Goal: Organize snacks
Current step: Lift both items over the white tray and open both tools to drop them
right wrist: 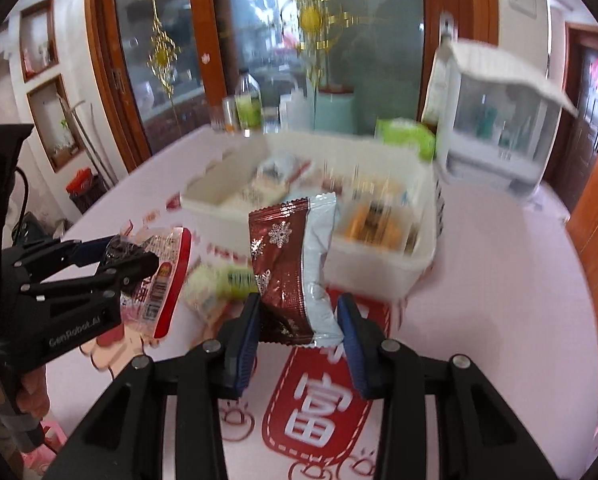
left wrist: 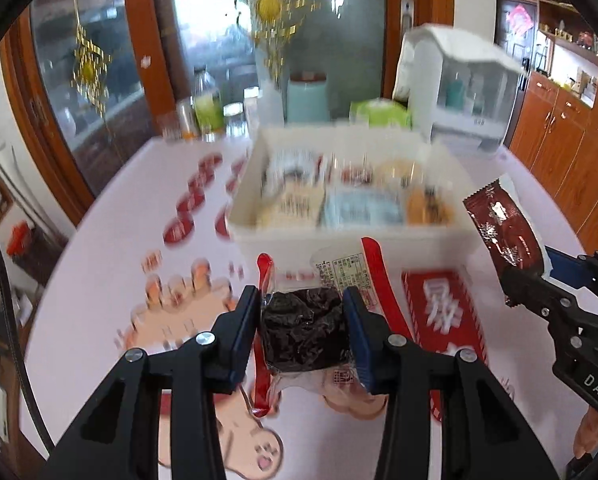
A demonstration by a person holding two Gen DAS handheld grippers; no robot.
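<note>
both tongs, left gripper (left wrist: 303, 326) clamping a dark red-edged clear-wrapped snack (left wrist: 305, 330) and right gripper (right wrist: 299, 330) pinching a brown snowflake foil packet (right wrist: 295, 268), face the white plastic bin (left wrist: 351, 236) just ahead, each packet's long axis pointing toward it.

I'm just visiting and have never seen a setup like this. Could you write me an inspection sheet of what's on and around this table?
Surface: table under a pale cloth with red printed designs.
Job's things: white bin already holding several snacks, blurred; red-edged clear packet with a dark snack; brown snowflake packet; a small green-and-white packet lying loose in front of the bin.
Clutter: bottle with green label, glass jars, green tissue pack, white lidded organizer.
Grippers: left gripper shut on the dark snack packet; right gripper shut on the snowflake packet.
Cables: a black cable at the left edge.
Surroundings: glass doors with wood frames, gold ornaments, wooden cabinets.
</note>
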